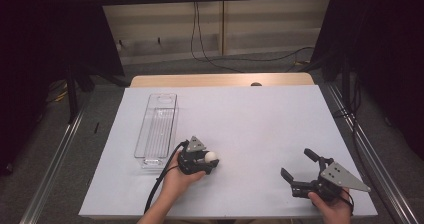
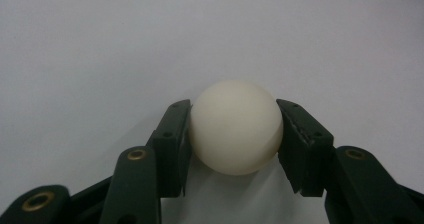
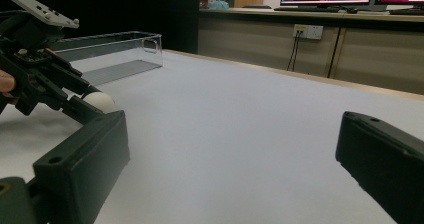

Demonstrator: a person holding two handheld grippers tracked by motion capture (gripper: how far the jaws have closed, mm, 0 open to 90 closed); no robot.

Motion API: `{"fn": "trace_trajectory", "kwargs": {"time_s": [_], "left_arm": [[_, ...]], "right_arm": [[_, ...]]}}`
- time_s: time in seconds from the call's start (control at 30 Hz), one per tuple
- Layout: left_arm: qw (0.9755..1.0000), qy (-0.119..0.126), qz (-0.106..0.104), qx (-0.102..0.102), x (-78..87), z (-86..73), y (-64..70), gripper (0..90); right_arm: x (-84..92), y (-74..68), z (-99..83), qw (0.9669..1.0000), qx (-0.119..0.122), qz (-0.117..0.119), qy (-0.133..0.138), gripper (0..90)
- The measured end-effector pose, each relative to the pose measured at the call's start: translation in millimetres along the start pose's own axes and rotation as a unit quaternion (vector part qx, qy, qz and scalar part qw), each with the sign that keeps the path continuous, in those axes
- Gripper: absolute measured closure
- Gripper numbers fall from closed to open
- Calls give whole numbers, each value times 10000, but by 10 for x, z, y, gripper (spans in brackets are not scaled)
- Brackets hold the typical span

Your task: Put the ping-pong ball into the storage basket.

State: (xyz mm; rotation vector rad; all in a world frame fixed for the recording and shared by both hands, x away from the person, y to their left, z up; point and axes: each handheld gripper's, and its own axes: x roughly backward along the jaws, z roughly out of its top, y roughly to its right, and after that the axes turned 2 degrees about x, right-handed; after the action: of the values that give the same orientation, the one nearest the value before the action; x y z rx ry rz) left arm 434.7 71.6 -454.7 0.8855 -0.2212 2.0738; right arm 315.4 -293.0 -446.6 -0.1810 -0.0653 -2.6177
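Left gripper [image 2: 235,134] clamps a smooth, round cream ball [image 2: 236,128] between matte black pads; right gripper [image 1: 296,167] gapes apart

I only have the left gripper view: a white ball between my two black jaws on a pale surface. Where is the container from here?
Observer: In the high view the clear bin lies just to the left of the left gripper, long side running away from you.
Operator: Anything in it?
Observer: Nothing that I can see inside it.
Operator: And the other gripper?
Observer: The right gripper sits near the table's right front corner, jaws wide apart with nothing between them, well clear of the ball.
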Motion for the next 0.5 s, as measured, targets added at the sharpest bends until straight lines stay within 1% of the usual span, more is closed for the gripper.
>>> {"fn": "trace_trajectory", "kwargs": {"time_s": [0.03,0.13,0.17,0.3,0.37,0.4,0.47,0.5], "left_arm": [[10000,0,-29,2,1,0,-1,510],[10000,-26,-18,1,8,1,0,510],[10000,26,-4,48,4,1,7,510],[10000,17,-13,1,28,16,0,510],[10000,10,-64,-3,35,19,-1,510],[10000,-15,-48,2,43,24,4,511],[10000,37,-55,11,52,30,1,510],[10000,15,-63,67,63,35,8,510]], "right_arm": [[0,0,0,10000,-1,2,0,4],[-1,3,-1,10000,-7,-3,3,4],[2,3,-1,10000,-18,9,-9,3],[0,3,-1,10000,-3,10,-6,4],[1,1,-1,10000,-7,11,-15,4],[1,0,-2,10000,-10,12,-18,4],[1,2,-1,10000,-4,7,-14,3],[-1,2,-2,10000,-15,-3,0,3]]}}
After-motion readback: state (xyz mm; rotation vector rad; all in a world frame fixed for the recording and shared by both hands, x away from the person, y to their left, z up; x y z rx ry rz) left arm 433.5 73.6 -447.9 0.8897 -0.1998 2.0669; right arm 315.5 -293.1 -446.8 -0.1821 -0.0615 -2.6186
